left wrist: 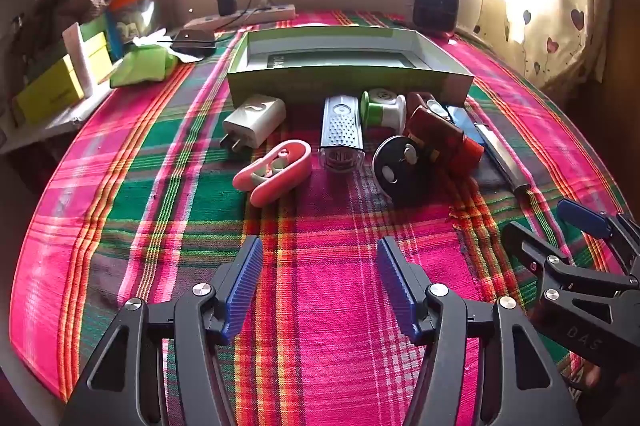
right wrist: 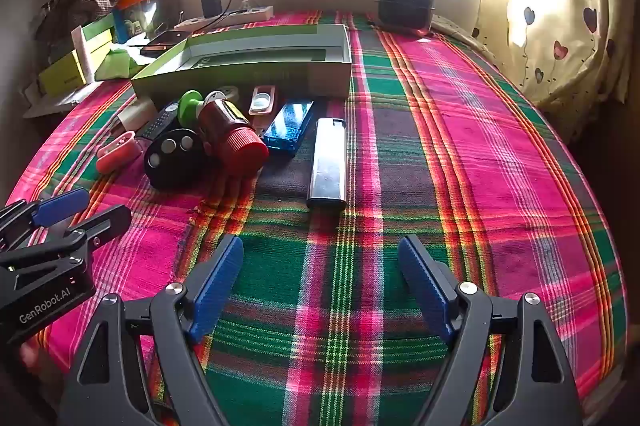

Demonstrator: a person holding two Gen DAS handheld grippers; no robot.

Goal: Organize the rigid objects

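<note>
Small items lined up before one open green box.

Just in front of the box: one white charger, one pink case, one red-capped bottle, one lighter. Left gripper and right gripper tilt downward nearer the camera, fingers spread wide, holding nothing.

The left gripper is hovering with jaws wide apart over the plaid cloth. Beyond it, a pink earbud case is lying open near the green box.

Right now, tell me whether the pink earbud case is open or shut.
Open. The pink earbud case lies with its lid swung apart, and the pale earbuds show inside.
</note>
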